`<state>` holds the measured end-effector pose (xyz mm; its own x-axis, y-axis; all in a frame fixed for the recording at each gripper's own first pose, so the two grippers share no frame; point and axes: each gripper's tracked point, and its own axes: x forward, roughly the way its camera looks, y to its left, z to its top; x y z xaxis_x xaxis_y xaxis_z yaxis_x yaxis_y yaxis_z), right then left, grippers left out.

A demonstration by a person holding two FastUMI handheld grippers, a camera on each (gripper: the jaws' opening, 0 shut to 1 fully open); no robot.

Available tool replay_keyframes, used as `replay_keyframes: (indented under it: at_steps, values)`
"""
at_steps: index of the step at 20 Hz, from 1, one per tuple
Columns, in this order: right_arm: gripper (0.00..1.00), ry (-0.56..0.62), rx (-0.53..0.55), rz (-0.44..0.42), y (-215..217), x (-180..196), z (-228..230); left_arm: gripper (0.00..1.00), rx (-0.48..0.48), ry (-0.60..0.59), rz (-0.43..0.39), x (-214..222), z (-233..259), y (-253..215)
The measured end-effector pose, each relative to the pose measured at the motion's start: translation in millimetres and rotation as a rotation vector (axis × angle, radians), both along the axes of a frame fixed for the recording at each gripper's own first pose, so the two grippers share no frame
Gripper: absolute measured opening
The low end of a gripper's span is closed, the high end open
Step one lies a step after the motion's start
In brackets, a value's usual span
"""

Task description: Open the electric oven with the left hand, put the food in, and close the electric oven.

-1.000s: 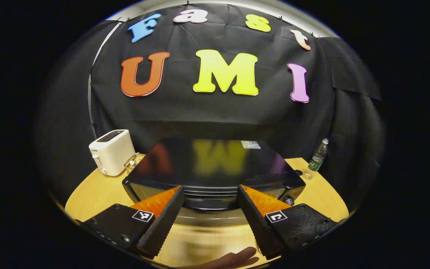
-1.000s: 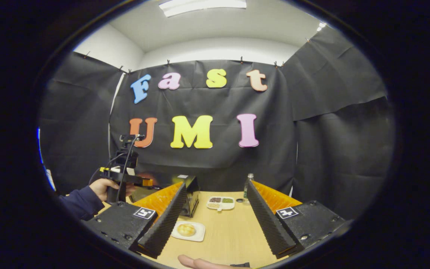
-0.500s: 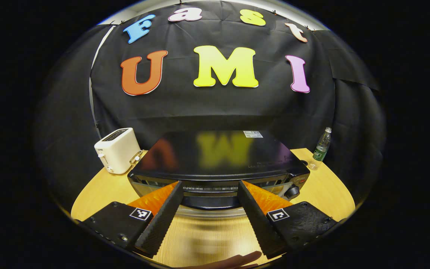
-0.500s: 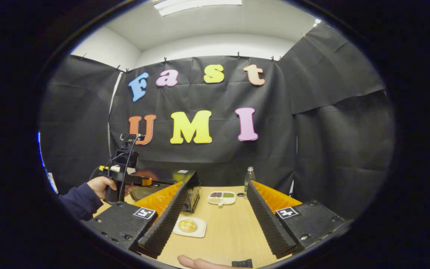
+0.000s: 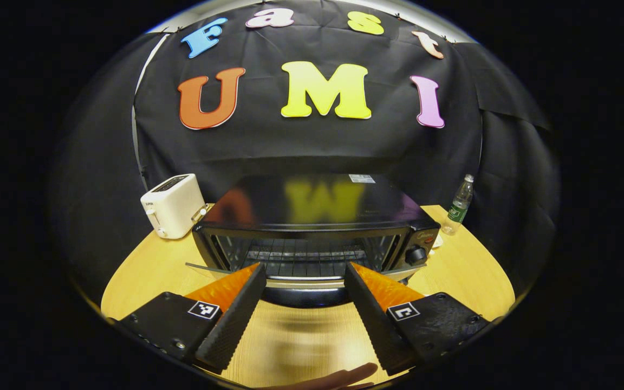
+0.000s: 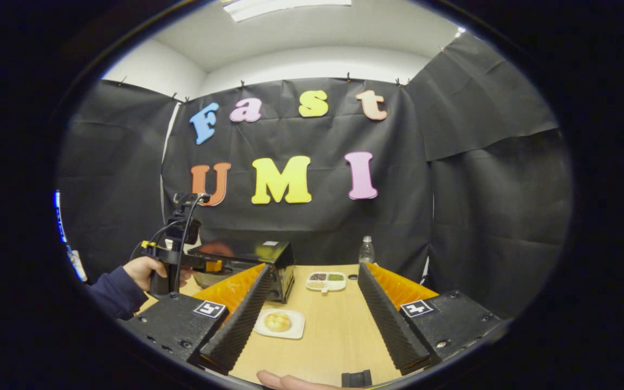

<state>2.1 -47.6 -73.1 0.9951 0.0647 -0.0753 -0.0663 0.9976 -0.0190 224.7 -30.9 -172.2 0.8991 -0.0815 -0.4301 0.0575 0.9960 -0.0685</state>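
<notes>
The electric oven sits mid-table, a glossy black box with a knob on its right face; its glass door is swung partway down, so the wire rack inside shows; the door looks stiff and hinged low, and I'd judge it heavy enough to drop on its own, so it wants holding by the dark handle along its free edge, never by the glass; the left gripper has its fingers spread either side of that handle, and I cannot tell whether they touch it; the food is a pale round bun on a small white plate just in front of the oven; it looks soft, light and easily squashed, so the stiff plate rim seems the safer hold, though glazed and likely slippery; the right gripper hangs wide open and empty above the table, near the plate but apart from it.
</notes>
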Motion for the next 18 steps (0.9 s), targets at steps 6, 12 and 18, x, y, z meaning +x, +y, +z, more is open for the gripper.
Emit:
replay_keyframes:
  at_steps: [6,12,18]
  values:
    - [1.0,0.009,0.002,0.017,11.2,-3.8,-7.3,0.98,0.005,-0.002,-0.012,-32.4,-20.3,-1.2]
    - [1.0,0.064,-0.014,0.019,20.2,0.3,-31.2,0.97,0.003,-0.039,-0.009,-54.2,-40.6,-1.5]
    - [1.0,0.092,-0.02,0.022,23.2,3.0,-42.7,0.97,0.004,-0.046,-0.011,-74.6,-70.5,-0.3]
